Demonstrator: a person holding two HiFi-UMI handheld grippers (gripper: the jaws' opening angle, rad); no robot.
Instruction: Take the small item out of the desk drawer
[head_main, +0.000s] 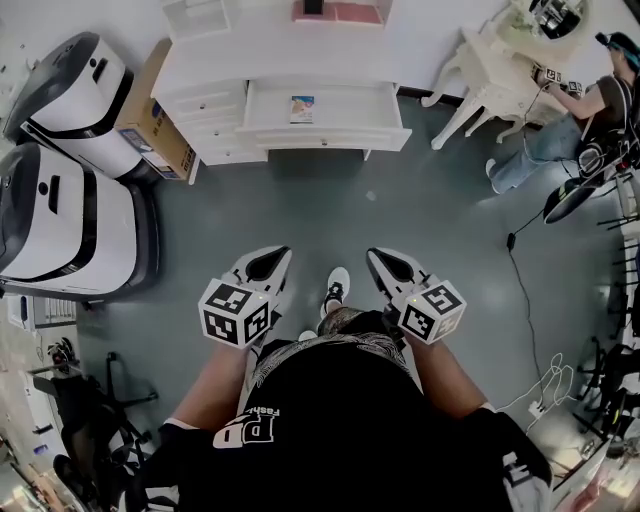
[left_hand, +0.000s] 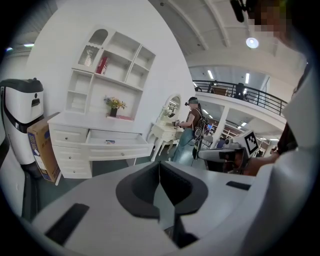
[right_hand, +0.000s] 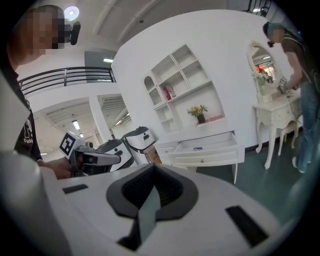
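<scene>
While held over dull grey floor (head_main: 300, 210), shut tight and empty: smooth white left gripper (head_main: 270, 262), right gripper (head_main: 388, 262). At twelve o'clock, open white drawer (head_main: 330, 138) with small flat item (head_main: 302, 108).

Drawer (head_main: 370, 136): white, wide, shallow, pulled out from under white worktop (head_main: 260, 55). Sits top centre of head view. Front panel faces lower edge of frame, small knob at its middle. Inside pale and bare-looking around item.

Small item (head_main: 302, 108): flat, rectangular, blue and pale print. Lies flat on drawer floor, left of centre.

Left gripper view: drawer (left_hand: 120, 150) open at mid-left, item (left_hand: 110, 142) a small blue patch inside.

Right gripper view: drawer (right_hand: 212, 153) right of centre, item (right_hand: 198, 148) inside, details too small to tell.
</scene>
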